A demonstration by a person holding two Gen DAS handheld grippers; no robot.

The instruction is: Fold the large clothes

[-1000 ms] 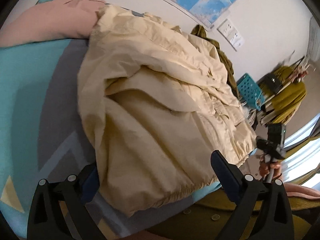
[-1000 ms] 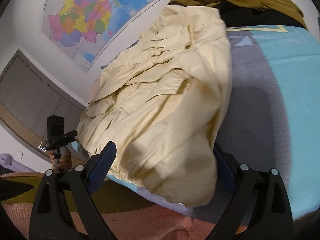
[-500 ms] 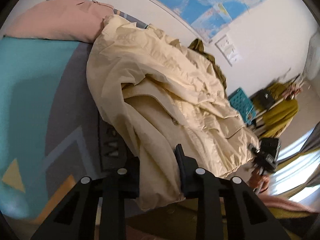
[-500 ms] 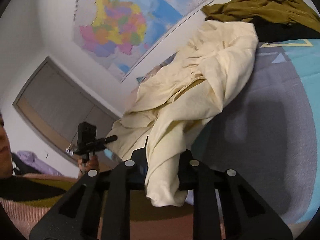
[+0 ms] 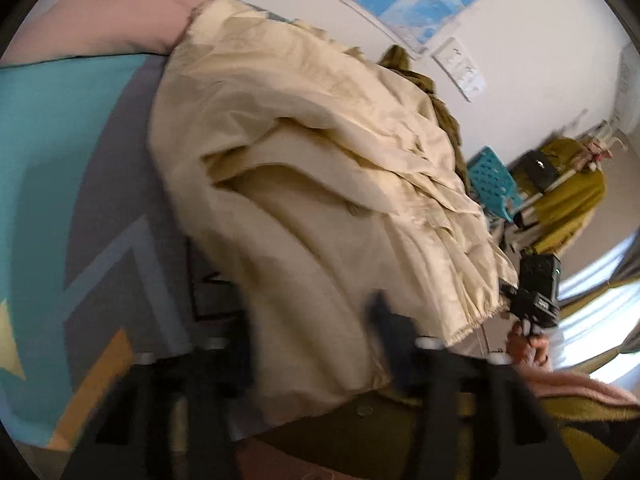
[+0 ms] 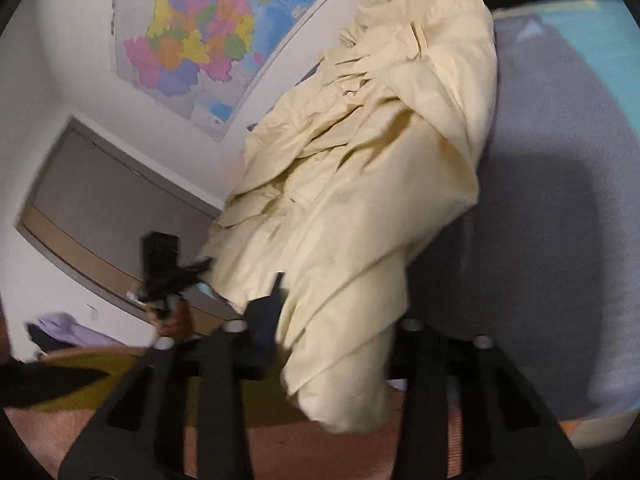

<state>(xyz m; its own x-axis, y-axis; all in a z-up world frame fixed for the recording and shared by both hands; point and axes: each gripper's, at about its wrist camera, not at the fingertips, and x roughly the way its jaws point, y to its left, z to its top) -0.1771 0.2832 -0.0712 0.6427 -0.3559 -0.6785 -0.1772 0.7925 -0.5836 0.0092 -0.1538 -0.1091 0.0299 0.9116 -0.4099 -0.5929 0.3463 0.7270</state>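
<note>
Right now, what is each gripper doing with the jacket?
Left gripper: shut on the cream jacket's hem.
Right gripper: jaws closing, pinching the jacket's other bottom corner between them.

Cream jacket (image 5: 320,168), teal-grey geometric bedcover (image 5: 60,152), pink pillow (image 5: 112,20)

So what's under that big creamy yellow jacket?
Under the crumpled cream-yellow jacket lies a grey and turquoise patterned bedspread. An olive-green garment pokes out at its far edge. Anything lying beneath the jacket's middle is covered.
</note>
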